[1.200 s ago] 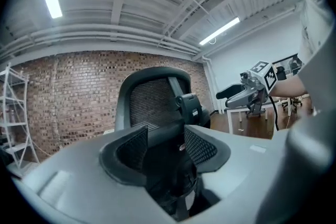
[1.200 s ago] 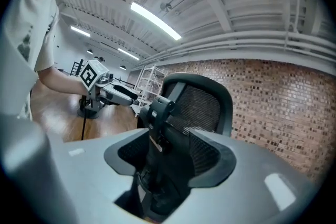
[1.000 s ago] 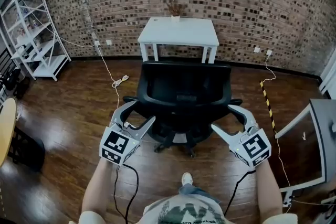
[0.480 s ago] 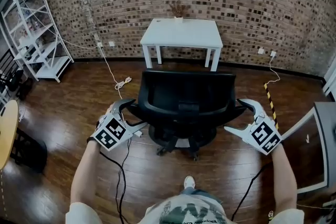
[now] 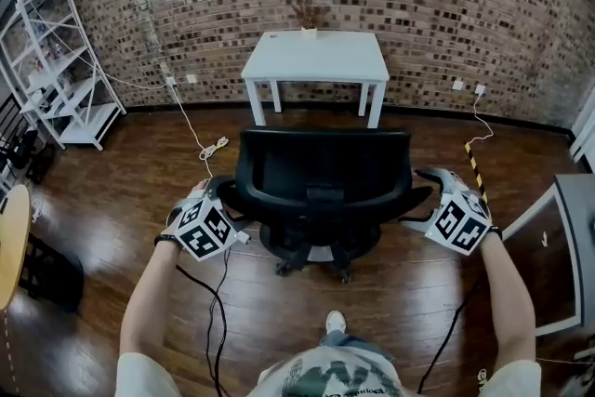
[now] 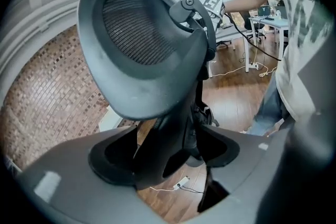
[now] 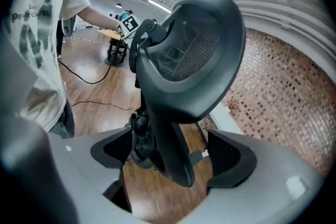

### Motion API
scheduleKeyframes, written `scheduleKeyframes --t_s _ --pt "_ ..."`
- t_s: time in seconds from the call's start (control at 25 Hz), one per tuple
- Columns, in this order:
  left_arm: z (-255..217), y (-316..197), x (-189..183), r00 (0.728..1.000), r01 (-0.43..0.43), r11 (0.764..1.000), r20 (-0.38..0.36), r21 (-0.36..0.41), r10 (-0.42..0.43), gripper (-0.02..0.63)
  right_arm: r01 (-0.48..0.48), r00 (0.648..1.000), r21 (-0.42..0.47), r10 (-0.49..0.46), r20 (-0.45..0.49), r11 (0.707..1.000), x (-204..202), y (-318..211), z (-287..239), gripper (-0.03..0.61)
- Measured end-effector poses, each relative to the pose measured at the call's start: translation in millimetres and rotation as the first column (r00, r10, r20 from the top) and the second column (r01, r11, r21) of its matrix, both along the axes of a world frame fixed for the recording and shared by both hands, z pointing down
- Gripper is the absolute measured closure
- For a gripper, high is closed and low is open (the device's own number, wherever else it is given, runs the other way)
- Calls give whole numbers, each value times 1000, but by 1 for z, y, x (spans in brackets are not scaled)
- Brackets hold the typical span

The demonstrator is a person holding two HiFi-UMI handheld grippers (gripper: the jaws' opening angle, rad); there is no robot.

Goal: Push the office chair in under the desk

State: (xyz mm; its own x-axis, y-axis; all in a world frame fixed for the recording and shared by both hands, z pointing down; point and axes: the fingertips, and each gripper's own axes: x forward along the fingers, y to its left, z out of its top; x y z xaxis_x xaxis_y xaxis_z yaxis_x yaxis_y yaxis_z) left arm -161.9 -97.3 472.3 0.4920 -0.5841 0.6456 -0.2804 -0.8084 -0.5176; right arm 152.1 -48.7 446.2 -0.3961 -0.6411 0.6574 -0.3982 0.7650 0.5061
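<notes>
A black mesh-back office chair (image 5: 321,167) stands on the wood floor with its back toward me. In front of it, against the brick wall, is the white desk (image 5: 316,56). My left gripper (image 5: 221,195) is at the backrest's left edge and my right gripper (image 5: 423,197) at its right edge. In the left gripper view the backrest (image 6: 142,44) edge runs down between the wide-open jaws of the left gripper (image 6: 168,152). In the right gripper view the backrest (image 7: 194,60) edge lies between the jaws of the right gripper (image 7: 173,152), which are opening, with a gap beside the right pad.
A white shelf unit (image 5: 65,60) stands at the left wall. A white cable (image 5: 212,146) lies on the floor left of the chair, and a yellow-black strip (image 5: 474,167) to its right. A grey table (image 5: 572,228) is at the right edge, a round wooden top (image 5: 9,237) at the left.
Both grippers have moved from behind the chair outward and forward to the two sides of the backrest. Their jaws have spread wider. The chair sits closer to me in view.
</notes>
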Motion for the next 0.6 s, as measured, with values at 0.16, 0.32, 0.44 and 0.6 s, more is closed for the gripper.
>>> scheduleKeyframes --t_s 0.16,0.32,0.44,0.6 --pt "3 -7 5 999 -7 998 41 59 5 291 5 998 -26 -7 -58 1000 -2 -8 25 144" --pt "-3 -11 6 998 -21 997 64 68 16 354 14 996 16 -13 -89 1000 -7 -17 22 357" --pt "-4 -12 6 997 -19 998 72 54 15 356 19 995 19 -18 -97 1000 -7 -17 20 365" --pt "-2 -12 5 997 -13 999 74 43 10 356 22 996 33 -19 -90 999 -8 -18 22 365"
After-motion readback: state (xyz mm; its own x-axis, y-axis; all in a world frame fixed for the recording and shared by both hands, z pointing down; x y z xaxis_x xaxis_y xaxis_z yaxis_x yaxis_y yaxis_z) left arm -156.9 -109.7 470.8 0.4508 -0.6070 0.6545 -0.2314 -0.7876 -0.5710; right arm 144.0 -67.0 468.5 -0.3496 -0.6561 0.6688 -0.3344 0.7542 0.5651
